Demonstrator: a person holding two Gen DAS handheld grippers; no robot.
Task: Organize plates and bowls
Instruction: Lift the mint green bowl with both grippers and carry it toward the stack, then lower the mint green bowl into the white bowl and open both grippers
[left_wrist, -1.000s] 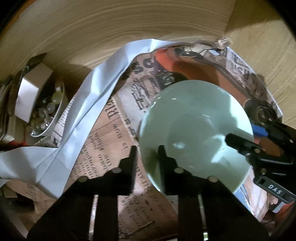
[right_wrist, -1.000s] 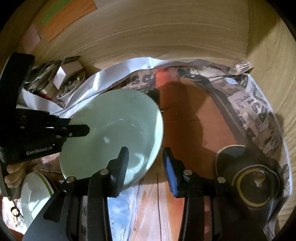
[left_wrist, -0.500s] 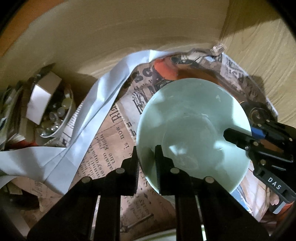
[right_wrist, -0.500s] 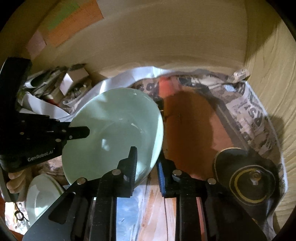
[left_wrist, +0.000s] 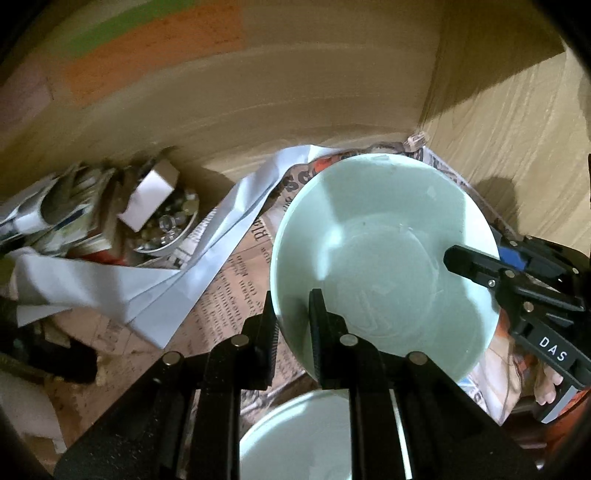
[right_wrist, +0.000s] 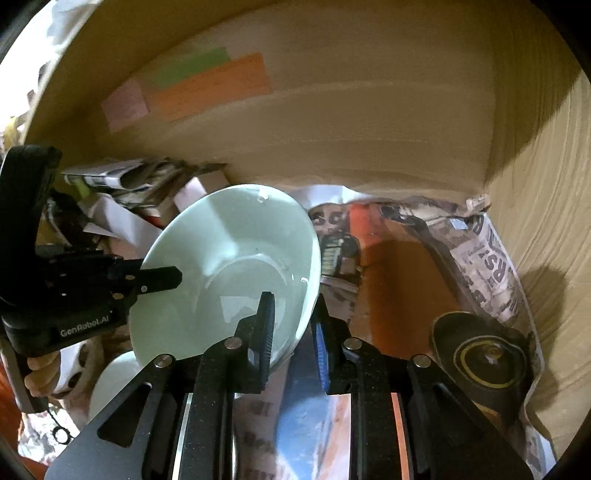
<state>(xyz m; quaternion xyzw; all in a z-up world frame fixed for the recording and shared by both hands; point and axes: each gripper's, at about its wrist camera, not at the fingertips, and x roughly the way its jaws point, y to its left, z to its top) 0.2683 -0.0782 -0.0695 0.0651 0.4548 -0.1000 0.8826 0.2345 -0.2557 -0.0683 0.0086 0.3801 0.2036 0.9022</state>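
Your left gripper (left_wrist: 293, 325) is pinching the near rim of the pale green bowl (left_wrist: 384, 266) with fingers closed on it, holding it tilted above the newspaper lining (left_wrist: 229, 295). Your right gripper (right_wrist: 293, 332) is clamping the opposite rim, so be keeping both grips level while lowering.

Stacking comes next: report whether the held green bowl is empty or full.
Empty: the green bowl shows a bare glazed inside in both wrist views.
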